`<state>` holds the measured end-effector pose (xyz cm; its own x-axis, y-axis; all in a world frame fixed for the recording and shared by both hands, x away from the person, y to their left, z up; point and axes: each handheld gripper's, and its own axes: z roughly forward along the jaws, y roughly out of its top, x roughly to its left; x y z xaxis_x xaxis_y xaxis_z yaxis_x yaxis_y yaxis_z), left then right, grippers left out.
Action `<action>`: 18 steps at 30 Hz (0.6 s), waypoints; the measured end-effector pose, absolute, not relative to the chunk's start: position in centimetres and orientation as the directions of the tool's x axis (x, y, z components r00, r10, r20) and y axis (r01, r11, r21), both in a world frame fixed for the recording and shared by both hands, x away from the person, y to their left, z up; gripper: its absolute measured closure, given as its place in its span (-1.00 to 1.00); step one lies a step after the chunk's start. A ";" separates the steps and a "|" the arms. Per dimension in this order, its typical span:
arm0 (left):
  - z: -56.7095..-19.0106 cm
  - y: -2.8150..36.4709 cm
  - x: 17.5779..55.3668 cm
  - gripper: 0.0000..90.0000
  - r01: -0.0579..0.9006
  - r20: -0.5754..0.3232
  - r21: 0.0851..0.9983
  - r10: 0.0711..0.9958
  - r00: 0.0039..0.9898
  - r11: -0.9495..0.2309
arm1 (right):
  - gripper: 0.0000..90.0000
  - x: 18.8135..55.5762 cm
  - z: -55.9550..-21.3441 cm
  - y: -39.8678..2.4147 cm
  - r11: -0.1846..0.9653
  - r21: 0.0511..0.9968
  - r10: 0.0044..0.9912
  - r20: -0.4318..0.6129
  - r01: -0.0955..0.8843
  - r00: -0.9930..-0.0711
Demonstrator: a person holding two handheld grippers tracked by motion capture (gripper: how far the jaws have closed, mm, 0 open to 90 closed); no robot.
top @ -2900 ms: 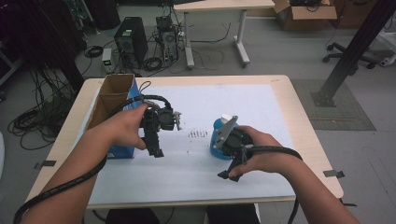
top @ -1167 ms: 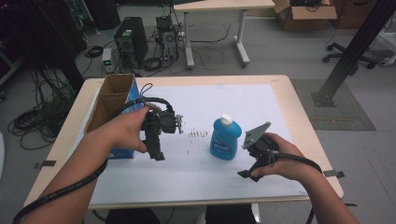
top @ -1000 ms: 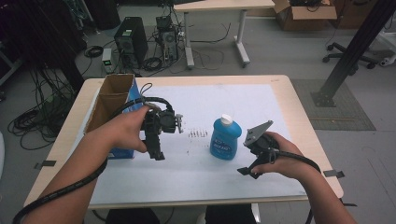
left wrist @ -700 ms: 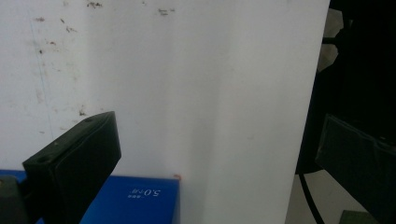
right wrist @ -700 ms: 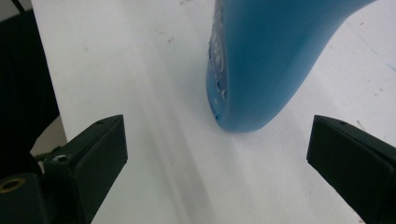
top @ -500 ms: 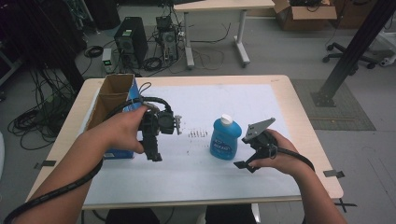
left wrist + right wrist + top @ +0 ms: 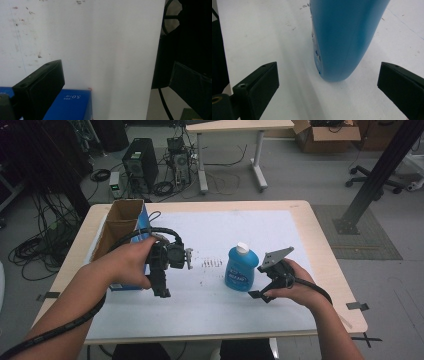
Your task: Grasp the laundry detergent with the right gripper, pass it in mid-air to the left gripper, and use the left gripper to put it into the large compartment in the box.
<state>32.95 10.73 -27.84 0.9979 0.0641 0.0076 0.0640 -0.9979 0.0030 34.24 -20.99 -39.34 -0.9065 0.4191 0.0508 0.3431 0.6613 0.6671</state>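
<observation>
A blue bottle with a white cap stands upright on the white mat, right of centre. My right gripper is just to its right, low over the mat and aimed at it. In the right gripper view the bottle stands a little ahead of my right gripper, whose jaws are open wide and clear of the bottle. My left gripper hangs left of centre, beside the blue box. In the left gripper view my left gripper is open over bare mat, with nothing between its jaws.
An open cardboard box with a blue side stands at the mat's left edge; its blue corner shows below my left jaw. Small dark marks lie on the mat left of the bottle. The table's front edge is close to both hands.
My right gripper let go of the bottle and drew away to the right, then came back close beside it, still open. The bottle stayed upright. My left gripper barely moved.
</observation>
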 end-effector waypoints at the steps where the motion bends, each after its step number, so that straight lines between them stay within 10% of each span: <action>1: -27.9 10.7 32.9 -1.00 0.063 0.006 0.006 0.063 0.998 -0.998 | -0.93 34.3 -39.5 -21.0 0.655 0.673 0.424 0.052 0.345 -0.904; 18: -28.2 10.5 32.8 -1.00 0.053 -0.005 0.011 0.053 0.999 -0.999 | -0.93 35.2 -40.0 -19.9 0.602 0.732 0.422 0.047 0.318 -0.905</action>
